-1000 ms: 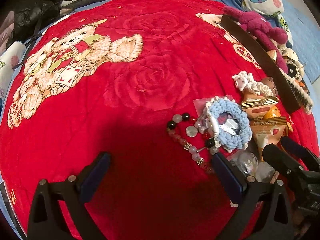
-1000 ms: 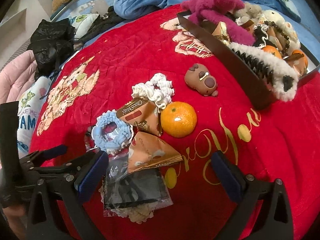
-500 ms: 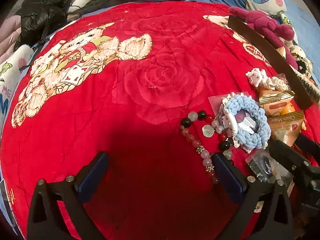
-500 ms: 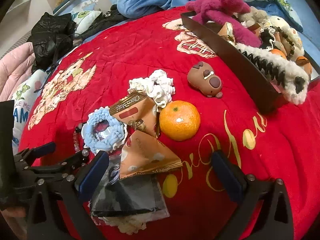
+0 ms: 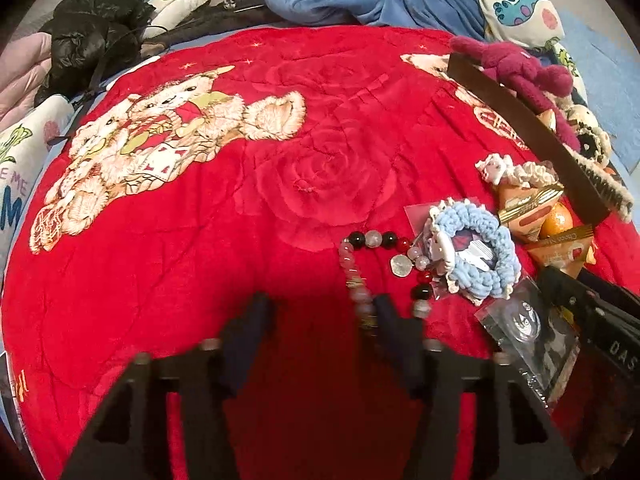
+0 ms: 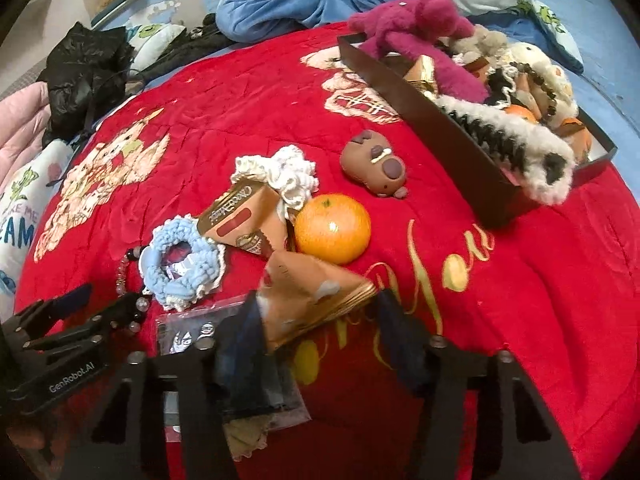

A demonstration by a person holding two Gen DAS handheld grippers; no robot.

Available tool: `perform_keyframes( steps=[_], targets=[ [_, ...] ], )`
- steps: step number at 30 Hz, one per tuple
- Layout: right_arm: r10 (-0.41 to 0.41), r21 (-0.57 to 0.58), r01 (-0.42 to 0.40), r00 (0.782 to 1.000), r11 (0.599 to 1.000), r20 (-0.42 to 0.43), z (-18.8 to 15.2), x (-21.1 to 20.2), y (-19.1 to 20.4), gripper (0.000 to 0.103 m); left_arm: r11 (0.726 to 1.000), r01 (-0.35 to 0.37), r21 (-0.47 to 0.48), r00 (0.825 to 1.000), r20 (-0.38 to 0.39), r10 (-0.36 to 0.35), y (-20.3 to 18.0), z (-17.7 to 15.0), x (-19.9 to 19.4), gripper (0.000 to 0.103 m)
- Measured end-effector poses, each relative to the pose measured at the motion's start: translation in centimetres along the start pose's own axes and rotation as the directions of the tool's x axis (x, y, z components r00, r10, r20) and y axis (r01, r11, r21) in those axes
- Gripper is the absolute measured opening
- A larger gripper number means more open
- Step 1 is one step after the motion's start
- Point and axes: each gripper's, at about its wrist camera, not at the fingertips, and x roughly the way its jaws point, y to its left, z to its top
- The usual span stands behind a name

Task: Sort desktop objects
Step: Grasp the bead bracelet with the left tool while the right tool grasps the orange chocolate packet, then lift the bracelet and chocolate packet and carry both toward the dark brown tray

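Red blanket (image 5: 168,264) is carrying the clutter. Left claw (image 5: 324,316) is closing, nothing gripped; the bead bracelet (image 5: 360,264) is lying just beside its right finger. Right claw (image 6: 320,320) is closing around an orange snack packet (image 6: 308,292), pads not clearly pressing it. Tangerine (image 6: 333,227) is sitting just beyond, dark tray (image 6: 424,116) further back.

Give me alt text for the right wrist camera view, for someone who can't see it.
The right gripper is closing around an orange triangular snack packet on a red blanket. Beyond lie an orange, a blue scrunchie, a white scrunchie and a brown toy; a dark tray of plush toys sits upper right.
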Motion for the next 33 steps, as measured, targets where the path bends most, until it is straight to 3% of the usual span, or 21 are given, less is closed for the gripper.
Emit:
perform_keyframes(
  steps=[3,6,9,24,33],
  targets=[
    [0.015,0.035,-0.015,1.000,0.999,0.005,-0.1,-0.3,-0.7,0.032,1.000,0.008,0.002,1.000,-0.001,-0.008,0.1,0.0,-0.5,0.027],
    [0.031,0.067,-0.031,0.999,0.997,0.010,-0.1,-0.7,-1.3,0.022,1.000,0.010,0.014,1.000,0.005,-0.011,0.0,-0.1,-1.0,0.017],
    [0.043,0.080,-0.044,0.999,0.996,0.020,-0.2,-1.1,-1.5,0.018,0.999,0.037,-0.021,0.999,0.000,-0.037,0.5,0.2,-1.4,0.009],
    [0.083,-0.060,-0.079,0.995,0.995,0.063,-0.4,-3.9,2.3,0.017,0.987,0.109,-0.117,0.992,0.075,-0.101,3.9,0.5,-7.2,0.009],
    [0.100,-0.079,-0.093,0.992,0.992,0.083,-0.2,-5.0,3.1,0.017,0.991,0.110,-0.072,0.989,0.103,-0.103,3.6,1.0,-9.3,0.009]
  ],
)
